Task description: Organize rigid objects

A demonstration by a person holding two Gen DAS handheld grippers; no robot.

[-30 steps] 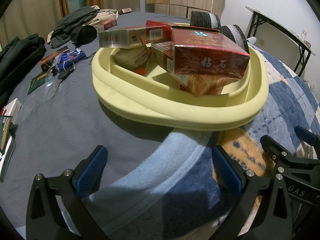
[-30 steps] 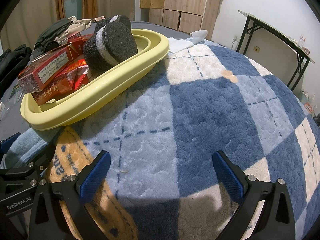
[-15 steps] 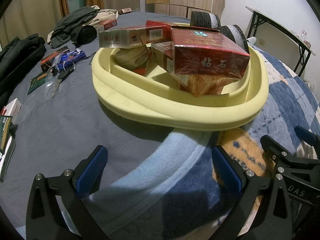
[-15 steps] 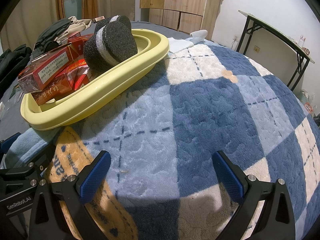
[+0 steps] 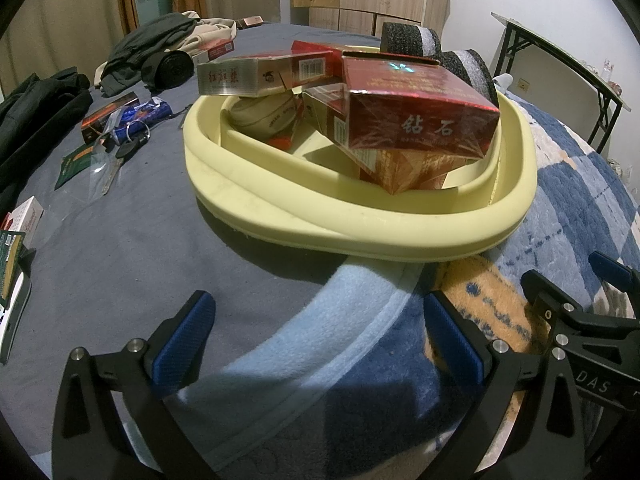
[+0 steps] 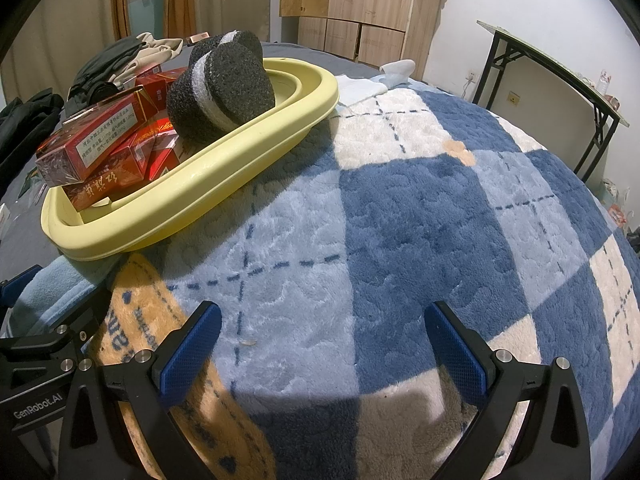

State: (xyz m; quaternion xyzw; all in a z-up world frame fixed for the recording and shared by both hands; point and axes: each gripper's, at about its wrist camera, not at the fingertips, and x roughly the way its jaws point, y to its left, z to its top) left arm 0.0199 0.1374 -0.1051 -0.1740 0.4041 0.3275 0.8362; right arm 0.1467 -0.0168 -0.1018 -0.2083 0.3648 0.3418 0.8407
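Resting on bed: pale yellow oval plastic basin (image 5: pixel 360 236), its near rim lying partly on the blue checked fleece blanket (image 6: pixel 420 220) and partly on the grey bedsheet (image 5: pixel 132 248).
Basin contents: dark red glossy cigarette carton with white characters (image 5: pixel 416 116) lies on top, tilted, over an orange-red carton (image 5: pixel 404 172); a silver-and-red cigarette box (image 5: pixel 260 74) bridges the far left rim; a cream round container (image 5: pixel 266 116) sits below it.
Far end of basin: two black coarse sponge blocks with a white middle band (image 6: pixel 224 88), leaning against the rim.
Left tool (image 5: pixel 320 340): blue-padded fingers spread wide, nothing between them, held over the blanket edge just short of the basin.
Right tool (image 6: pixel 324 344): fingers spread wide, nothing between them, over the blanket, beside the left tool and apart from the basin.
Loose on bedsheet: small dark red box (image 5: pixel 110 114), blue wrapped item with key ring (image 5: pixel 140 118), white carton (image 5: pixel 24 216) at the left edge.
Further back: dark clothes (image 5: pixel 152 48), wooden wardrobe (image 6: pixel 352 4), black-legged folding tabletop (image 6: pixel 560 68).
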